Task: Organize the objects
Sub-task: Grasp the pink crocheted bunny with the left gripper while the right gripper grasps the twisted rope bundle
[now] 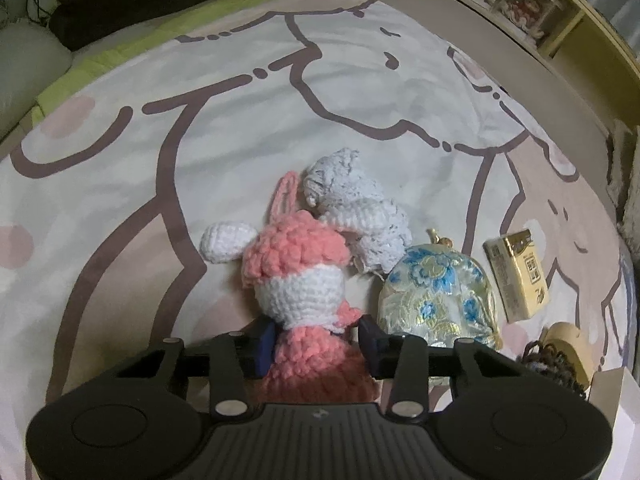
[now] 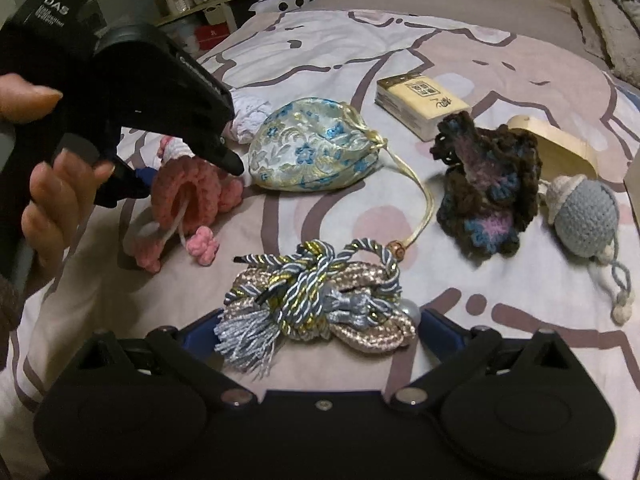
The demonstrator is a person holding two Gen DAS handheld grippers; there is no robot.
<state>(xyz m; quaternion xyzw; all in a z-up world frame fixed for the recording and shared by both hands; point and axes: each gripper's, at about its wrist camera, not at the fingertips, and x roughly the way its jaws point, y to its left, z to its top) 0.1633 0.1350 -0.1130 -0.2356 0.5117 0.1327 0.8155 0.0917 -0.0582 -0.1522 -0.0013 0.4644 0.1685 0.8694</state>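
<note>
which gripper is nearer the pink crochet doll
Left. The left gripper is shut on the pink crochet doll; the right gripper sits open around the rope knot, apart from it.

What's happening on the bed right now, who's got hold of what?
A person is sorting small soft things on a cartoon-print bedspread with two handheld grippers. The left gripper is shut on the pink and white crochet doll. The right gripper is open, its fingers either side of the knotted cord bundle, not yet gripping. The brocade pouch, dark crochet piece and blue crochet ball lie untouched.
</note>
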